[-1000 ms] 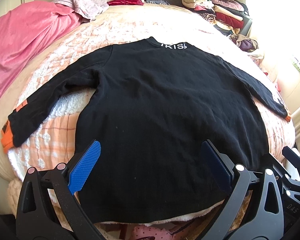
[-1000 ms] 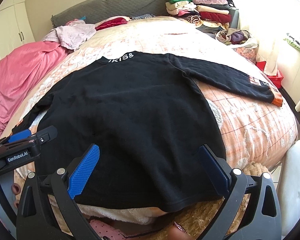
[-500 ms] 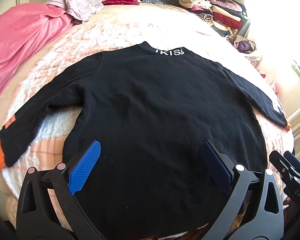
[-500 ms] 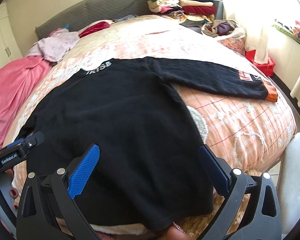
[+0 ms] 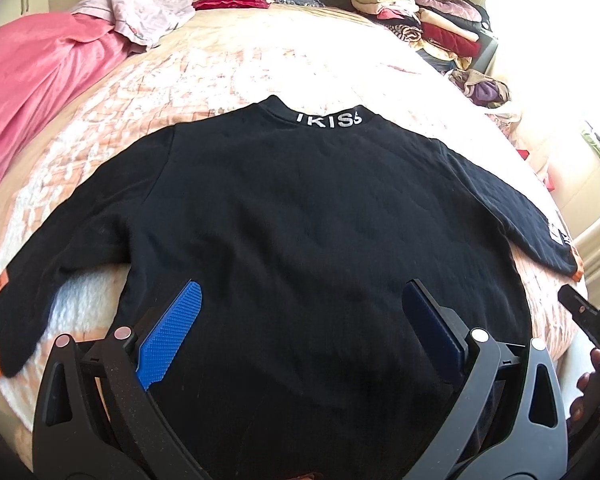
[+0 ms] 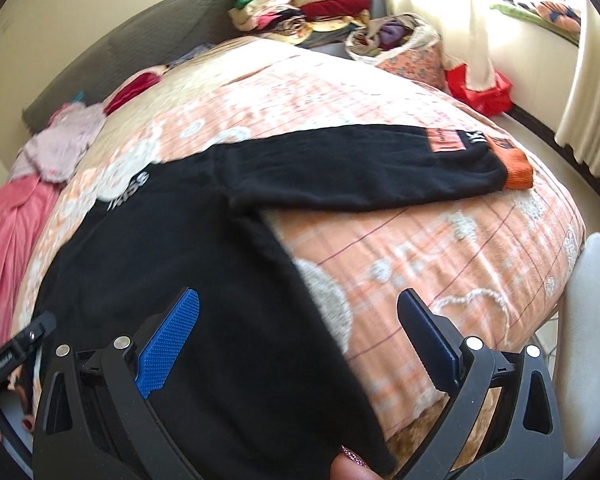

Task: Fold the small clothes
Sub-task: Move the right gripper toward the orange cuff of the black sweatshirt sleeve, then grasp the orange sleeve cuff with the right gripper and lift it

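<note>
Both tools, the left gripper and right gripper, hover with jaws spread and empty over the black sweatshirt laid flat on the bed; the right has swung toward the far-right sleeve, suggesting the first fold.

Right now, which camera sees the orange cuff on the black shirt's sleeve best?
The right wrist view: the orange cuff is large and whole, next to the sleeve's orange patch. The left wrist view shows that cuff only as a sliver at the sleeve's end.
</note>
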